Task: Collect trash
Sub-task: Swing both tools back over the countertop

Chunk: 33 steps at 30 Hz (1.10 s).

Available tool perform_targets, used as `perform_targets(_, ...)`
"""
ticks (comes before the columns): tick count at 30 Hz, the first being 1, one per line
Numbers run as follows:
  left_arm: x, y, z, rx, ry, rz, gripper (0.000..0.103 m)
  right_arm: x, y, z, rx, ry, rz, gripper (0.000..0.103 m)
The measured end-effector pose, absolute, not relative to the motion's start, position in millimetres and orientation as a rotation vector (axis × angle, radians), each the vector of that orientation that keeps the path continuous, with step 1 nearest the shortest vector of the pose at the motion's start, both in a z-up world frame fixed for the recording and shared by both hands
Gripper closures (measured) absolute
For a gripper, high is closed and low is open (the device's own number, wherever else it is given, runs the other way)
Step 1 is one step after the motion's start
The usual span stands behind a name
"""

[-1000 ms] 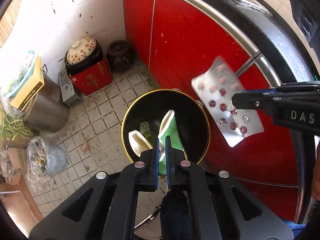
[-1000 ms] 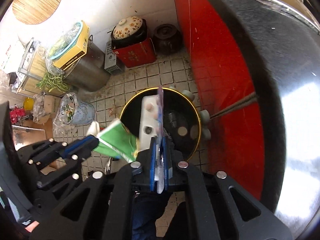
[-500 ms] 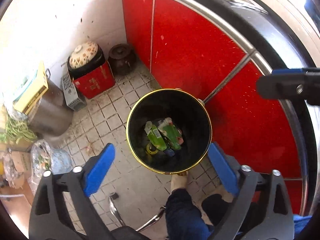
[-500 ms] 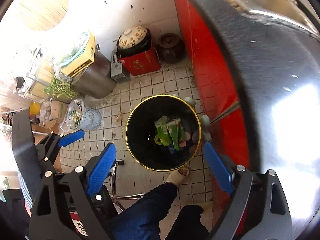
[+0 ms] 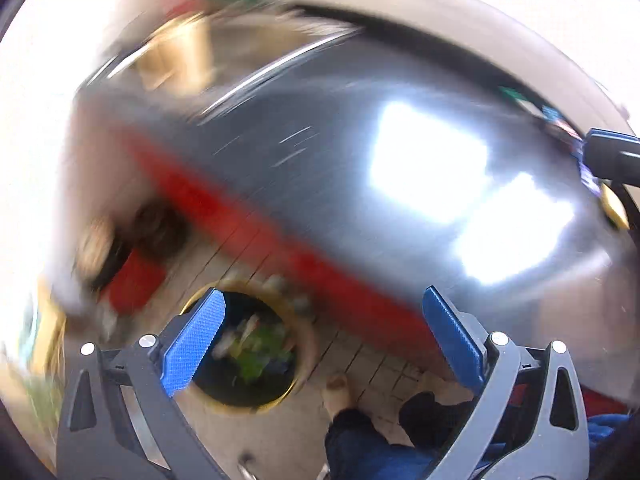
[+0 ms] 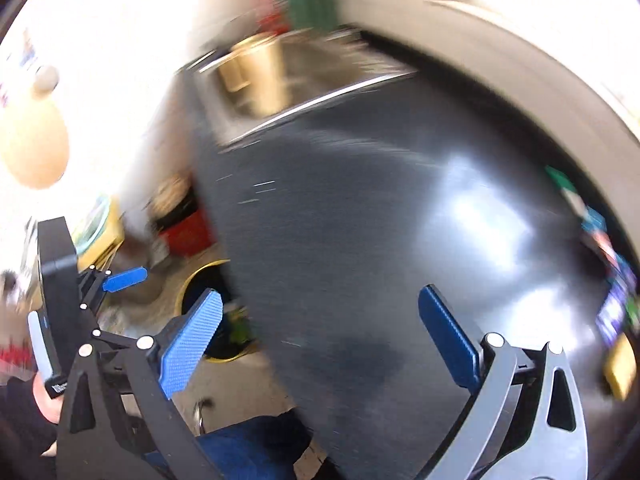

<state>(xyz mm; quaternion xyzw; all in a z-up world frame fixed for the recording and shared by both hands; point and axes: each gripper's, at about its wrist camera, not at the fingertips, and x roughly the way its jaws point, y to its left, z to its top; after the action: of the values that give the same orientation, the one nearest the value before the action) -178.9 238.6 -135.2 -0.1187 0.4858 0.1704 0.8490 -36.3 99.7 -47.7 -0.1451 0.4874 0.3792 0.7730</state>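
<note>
Both views are motion-blurred. The black bin with a gold rim [image 5: 240, 406] stands on the tiled floor below, with green wrappers [image 5: 256, 356] and other trash in it. My left gripper [image 5: 322, 294] is open and empty, above the bin's edge and the red cabinet front [image 5: 280, 240]. My right gripper [image 6: 320, 294] hangs over the dark countertop [image 6: 360, 240], its jaws opening with nothing between them. The bin rim [image 6: 192, 280] shows at its lower left. One finger [image 6: 124, 280] of the left gripper shows in the right wrist view.
A steel sink [image 6: 280, 80] lies at the counter's far end. Colourful packets [image 6: 612, 304] and a yellow object [image 6: 620, 364] lie at the counter's right edge. A person's foot [image 5: 338, 388] and dark trouser leg stand beside the bin. Pots and a red box [image 6: 188, 236] crowd the floor corner.
Both grippers opened and dropped the green wrapper and the pill blister pack into the bin. Both have since risen and swung from over the bin toward the countertop.
</note>
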Motion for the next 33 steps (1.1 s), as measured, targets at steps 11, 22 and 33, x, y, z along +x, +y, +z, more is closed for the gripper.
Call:
perform_targets(11, -26.6, 55.9, -87.0, 0.051, 0.935, -0.101, 0.007, 20.8, -152.5, -33.3, 0.004, 1.037, 0.296, 0.008)
perform_targets(22, 33.4, -24.3, -91.4, 0.173, 0.946, -0.239, 0.007, 40.4, -239.5, -50.6, 0.106, 1.07, 0.145, 0.008)
perform_targets(33, 141.3, -38.0, -108.0, 0.338, 0.918, -0.259, 0.007, 111.1, -248.0, -90.2, 0.086, 1.149, 0.134, 0.007)
